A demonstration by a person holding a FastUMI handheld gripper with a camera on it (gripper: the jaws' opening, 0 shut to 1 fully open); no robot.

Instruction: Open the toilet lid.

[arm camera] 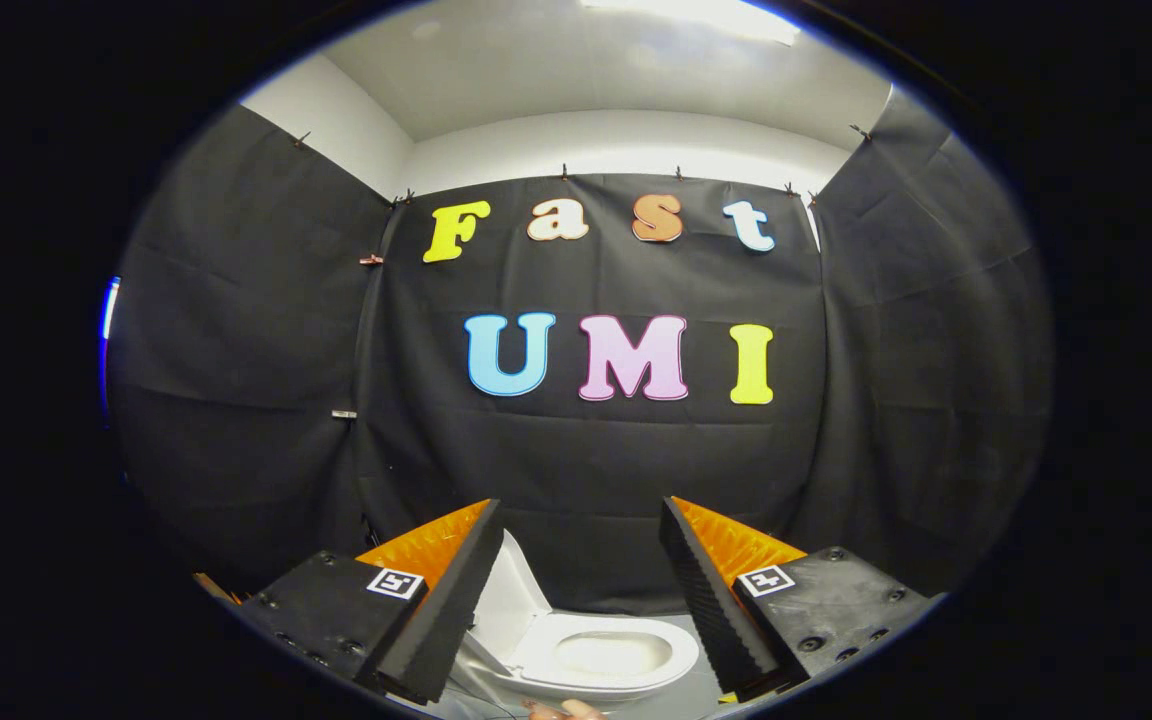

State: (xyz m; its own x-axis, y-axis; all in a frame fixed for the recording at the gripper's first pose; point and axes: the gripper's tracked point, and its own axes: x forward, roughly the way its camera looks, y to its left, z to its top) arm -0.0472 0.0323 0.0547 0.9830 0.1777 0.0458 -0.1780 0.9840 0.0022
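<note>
Standing open, the toilet point(576, 650) lay below and between the gripper's point(581, 525) 2 fingers, its bowl holding nothing I could make out. The white lid point(511, 600) was raised, upright, leaning back beside the left finger, long axis running up. The seat point(626, 655) lay flat. The fingers were spread wide, gripping nothing. Black cloth point(586, 450) hung beyond.

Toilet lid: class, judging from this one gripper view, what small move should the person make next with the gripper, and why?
Probably just draw the gripper back and stop. The toilet lid already stands raised behind the seat, with the bowl showing, and the fingers are spread wide apart with nothing held, so the lid seems to need no further push.
</note>
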